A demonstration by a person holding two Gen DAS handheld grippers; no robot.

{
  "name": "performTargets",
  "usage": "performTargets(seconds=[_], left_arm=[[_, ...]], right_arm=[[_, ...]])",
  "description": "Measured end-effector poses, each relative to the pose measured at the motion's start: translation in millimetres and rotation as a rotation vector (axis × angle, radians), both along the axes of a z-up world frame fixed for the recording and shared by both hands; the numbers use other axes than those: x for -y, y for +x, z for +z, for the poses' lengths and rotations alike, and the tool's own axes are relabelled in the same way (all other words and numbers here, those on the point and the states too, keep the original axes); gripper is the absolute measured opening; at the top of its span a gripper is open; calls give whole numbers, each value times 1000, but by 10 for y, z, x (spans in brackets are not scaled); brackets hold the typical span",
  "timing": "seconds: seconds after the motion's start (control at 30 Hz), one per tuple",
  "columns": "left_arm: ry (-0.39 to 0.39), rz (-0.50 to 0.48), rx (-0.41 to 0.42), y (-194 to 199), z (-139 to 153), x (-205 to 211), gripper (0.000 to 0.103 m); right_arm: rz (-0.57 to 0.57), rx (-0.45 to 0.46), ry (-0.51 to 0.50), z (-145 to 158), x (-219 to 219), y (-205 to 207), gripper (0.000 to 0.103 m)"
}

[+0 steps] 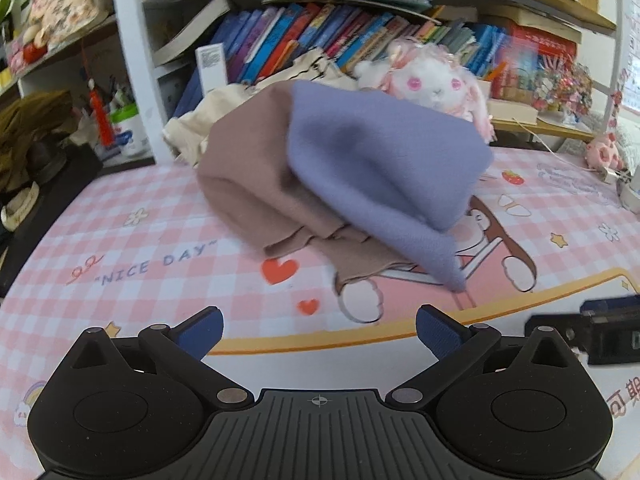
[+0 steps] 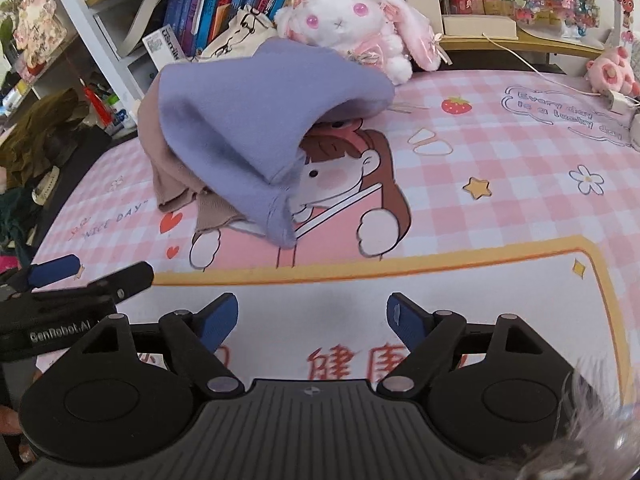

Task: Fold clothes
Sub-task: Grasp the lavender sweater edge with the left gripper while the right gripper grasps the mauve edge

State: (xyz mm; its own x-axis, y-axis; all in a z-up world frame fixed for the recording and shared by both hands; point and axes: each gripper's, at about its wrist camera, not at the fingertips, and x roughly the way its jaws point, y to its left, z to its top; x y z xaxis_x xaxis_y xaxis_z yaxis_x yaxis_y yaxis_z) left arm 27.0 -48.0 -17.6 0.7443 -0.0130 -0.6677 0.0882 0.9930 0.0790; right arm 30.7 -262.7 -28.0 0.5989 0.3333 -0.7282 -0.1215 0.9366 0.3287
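A lavender cloth lies heaped over a brown cloth on the pink checked mat. Both show in the right wrist view, lavender above brown. My left gripper is open and empty, a little short of the pile's near edge. My right gripper is open and empty, over the mat's white panel in front of the pile. The left gripper also shows at the left of the right wrist view.
A white plush rabbit sits behind the pile. A cream cloth bag and shelves of books stand at the back. A pink plush toy and a charger with cable lie at the far right.
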Motion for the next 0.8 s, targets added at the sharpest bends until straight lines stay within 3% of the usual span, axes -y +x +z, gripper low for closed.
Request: performTargets(seconds=[0.47,0.6,0.63,0.7,0.73,0.77,0.8], left_arm=[[191,-183,39,488,-249,1065,103],[231,-160,35,690,-349,1215,98],[249,-134,42,733,-362,1209,93],[275,-75,57,793,-371,1130,74],[262,-66,52,818,-369,1062,59],[231,-70,40,820,-360,970,34],[207,-73,32,800,-339,891,21]], right_arm=[[-67,35,35,93,591,105,82],[-118,32,51,123,777,57,82],[-128,32,56,130,817,43,82],[-139,27,77,135,882,21,82],[-138,20,96,126,896,23,83],[-132,9,123,107,894,36,83],[-126,-3,150,88,891,50,83]])
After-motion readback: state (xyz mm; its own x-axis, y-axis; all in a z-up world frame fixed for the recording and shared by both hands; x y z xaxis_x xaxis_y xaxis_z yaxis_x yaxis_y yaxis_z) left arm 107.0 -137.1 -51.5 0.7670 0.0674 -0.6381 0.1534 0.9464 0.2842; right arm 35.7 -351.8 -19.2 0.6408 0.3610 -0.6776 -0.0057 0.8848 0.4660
